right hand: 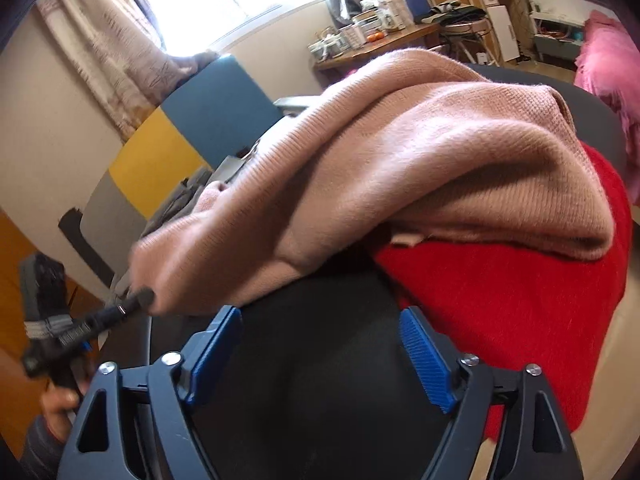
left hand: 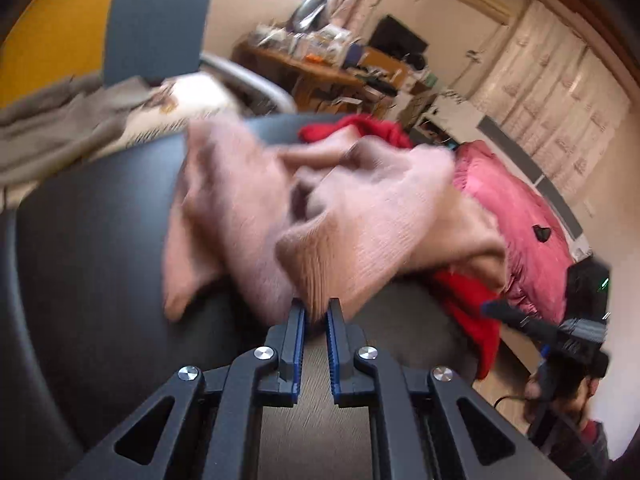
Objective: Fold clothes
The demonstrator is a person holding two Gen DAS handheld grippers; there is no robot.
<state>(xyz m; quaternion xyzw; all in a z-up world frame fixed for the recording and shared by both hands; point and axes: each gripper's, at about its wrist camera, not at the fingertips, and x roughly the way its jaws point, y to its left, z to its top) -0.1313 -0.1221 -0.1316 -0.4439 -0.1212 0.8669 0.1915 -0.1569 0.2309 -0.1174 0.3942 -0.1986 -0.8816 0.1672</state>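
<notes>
A pale pink knit sweater (left hand: 344, 208) lies bunched on a dark round table (left hand: 92, 248). My left gripper (left hand: 317, 308) is shut on a fold of its near edge, the cloth pinched between the blue pads. In the right wrist view the same pink sweater (right hand: 400, 168) drapes over the table (right hand: 316, 360) and partly covers a red garment (right hand: 512, 308). My right gripper (right hand: 320, 320) stands open just in front of the sweater's edge, nothing between its fingers. The left gripper (right hand: 140, 300) shows at the left, held by a hand (right hand: 60, 404), its tip at the sweater's corner.
A red garment (left hand: 472, 308) hangs over the table's right edge, beside a pink quilt (left hand: 516, 216). A blue and yellow chair (left hand: 156, 24) with grey cloth stands behind the table. A cluttered wooden desk (left hand: 320, 68) is by the window. The right gripper (left hand: 560, 332) shows at far right.
</notes>
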